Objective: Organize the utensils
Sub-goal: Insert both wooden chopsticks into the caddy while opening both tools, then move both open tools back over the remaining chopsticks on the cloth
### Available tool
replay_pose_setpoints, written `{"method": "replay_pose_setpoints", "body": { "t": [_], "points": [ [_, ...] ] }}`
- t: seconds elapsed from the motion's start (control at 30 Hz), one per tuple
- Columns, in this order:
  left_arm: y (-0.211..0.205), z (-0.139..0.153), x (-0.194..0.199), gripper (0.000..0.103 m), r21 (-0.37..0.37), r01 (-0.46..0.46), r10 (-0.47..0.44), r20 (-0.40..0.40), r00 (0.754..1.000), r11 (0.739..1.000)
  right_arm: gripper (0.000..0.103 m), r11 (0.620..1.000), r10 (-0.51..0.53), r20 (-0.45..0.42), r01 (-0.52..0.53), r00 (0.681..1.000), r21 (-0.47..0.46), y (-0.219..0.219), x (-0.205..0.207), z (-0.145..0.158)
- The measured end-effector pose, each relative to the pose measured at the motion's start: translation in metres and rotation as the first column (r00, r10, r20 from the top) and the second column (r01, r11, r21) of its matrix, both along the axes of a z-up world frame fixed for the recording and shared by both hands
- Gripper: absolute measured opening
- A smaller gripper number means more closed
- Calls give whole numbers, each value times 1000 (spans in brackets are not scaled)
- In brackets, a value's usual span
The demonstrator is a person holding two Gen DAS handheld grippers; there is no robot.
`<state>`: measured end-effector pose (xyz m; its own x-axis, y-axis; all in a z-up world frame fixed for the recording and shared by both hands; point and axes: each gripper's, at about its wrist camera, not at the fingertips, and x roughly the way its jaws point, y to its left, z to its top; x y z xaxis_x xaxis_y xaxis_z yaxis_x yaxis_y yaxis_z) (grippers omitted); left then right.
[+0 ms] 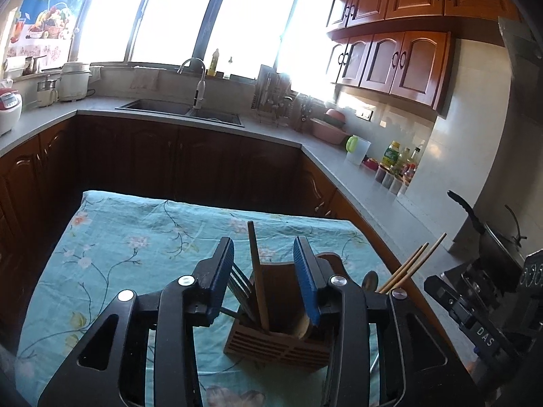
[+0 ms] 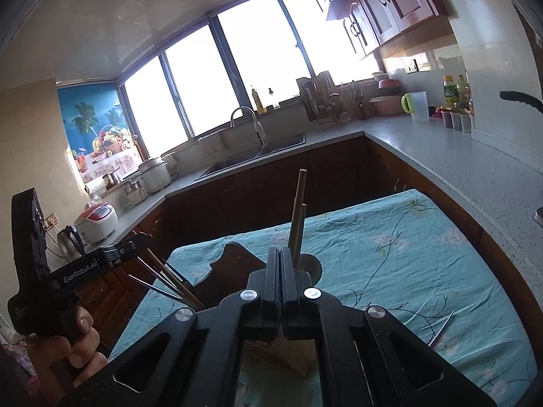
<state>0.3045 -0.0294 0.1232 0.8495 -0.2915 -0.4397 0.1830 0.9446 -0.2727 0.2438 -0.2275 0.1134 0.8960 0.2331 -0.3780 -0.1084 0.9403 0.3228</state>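
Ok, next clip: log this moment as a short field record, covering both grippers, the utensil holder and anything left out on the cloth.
setting: kitchen, table under a teal floral cloth
utensil holder: wooden, slotted, standing on the cloth
in holder: forks, wooden chopsticks
left gripper: open, above the holder, holding nothing
right gripper: fingers shut; chopsticks rise right behind them, grip unclear
left out: one thin metal utensil lying on the cloth

A table is wearing a teal floral tablecloth (image 1: 135, 247); a slotted wooden utensil holder (image 1: 281, 342) is standing directly on it, near the front.
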Motion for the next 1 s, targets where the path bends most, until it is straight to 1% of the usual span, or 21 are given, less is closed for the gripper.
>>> {"method": "replay_pose_setpoints", "body": {
  "t": [0.03, 0.07, 0.13, 0.17, 0.2, 0.33, 0.37, 0.4, 0.47, 0.57, 0.8, 1.0],
  "points": [
    [1, 1, -3, 46, -2, 0, 0, 1, 1000, 1000, 7, 1000, 4, 2, -4, 1000, 8, -1, -3, 0],
    [2, 2, -5, 48, -7, 2, -2, 2, 1000, 1000, 8, 1000, 1, 2, -1, 1000, 13, -2, -6, -1],
    [5, 4, -13, 57, -21, 3, -3, 9, 1000, 1000, 16, 1000, -5, -1, 5, 1000, 25, -6, -11, -2],
    [6, 5, -16, 59, -24, 3, -3, 12, 1000, 1000, 32, 999, -8, -2, 8, 1000, 35, -8, -14, -3],
    [8, 5, -21, 64, -29, 2, -2, 16, 1000, 1000, 49, 999, -11, 1, 11, 1000, 44, -11, -17, -4],
    [16, 5, -40, 69, -44, -7, 8, 16, 1000, 999, 53, 998, -31, 5, 31, 999, 56, -18, -32, -6],
    [18, 4, -45, 70, -49, -8, 9, 14, 1000, 999, 57, 998, -32, 5, 32, 999, 61, -20, -36, -7],
    [20, 3, -51, 71, -52, -12, 13, 11, 1000, 999, 64, 997, -37, 6, 36, 999, 62, -22, -40, -8],
    [25, -1, -61, 74, -53, -24, 24, 4, 1000, 998, 74, 997, -45, 12, 44, 999, 65, -24, -49, -9],
    [31, -11, -77, 75, -54, -36, 35, -15, 999, 998, 75, 996, -49, 5, 49, 999, 68, -27, -59, -13],
    [38, -48, -103, 75, -59, -45, 38, -119, 992, 997, 78, 995, -65, -36, 67, 997, 80, -36, -82, -29],
    [28, -76, -124, 75, -25, -26, 21, -187, 982, 999, 80, 994, -74, -75, 80, 994, 74, -40, -105, -46]
  ]
}}
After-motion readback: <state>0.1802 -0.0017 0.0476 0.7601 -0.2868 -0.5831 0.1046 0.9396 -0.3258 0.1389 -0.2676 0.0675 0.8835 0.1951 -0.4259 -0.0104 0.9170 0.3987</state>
